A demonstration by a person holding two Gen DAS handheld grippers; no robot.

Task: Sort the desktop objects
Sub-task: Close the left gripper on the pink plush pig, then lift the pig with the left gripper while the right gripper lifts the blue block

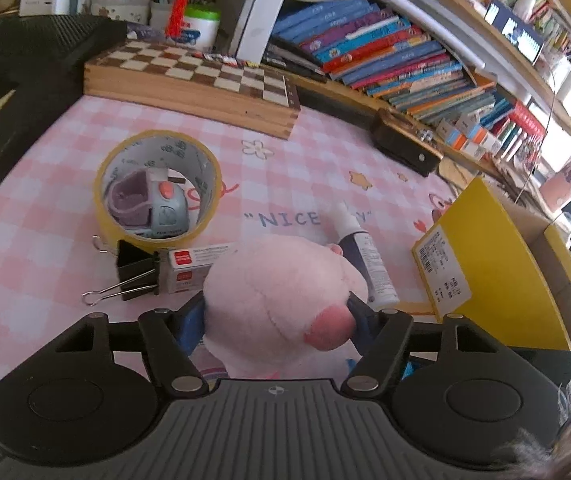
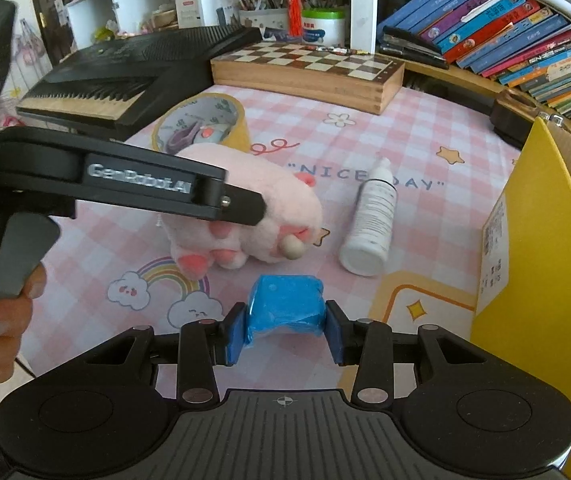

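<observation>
A pink plush toy sits between the blue pads of my left gripper, which is shut on it; the toy also shows in the right wrist view resting on the pink checked mat. My right gripper is shut on a blue wrapped block. A white bottle lies on its side right of the plush. A yellow tape roll stands behind, with a small grey and purple device inside it. A black binder clip and a white staples box lie left of the plush.
A yellow box stands open at the right edge. A wooden chessboard box sits at the back, a black keyboard at the back left, and books on shelves at the right.
</observation>
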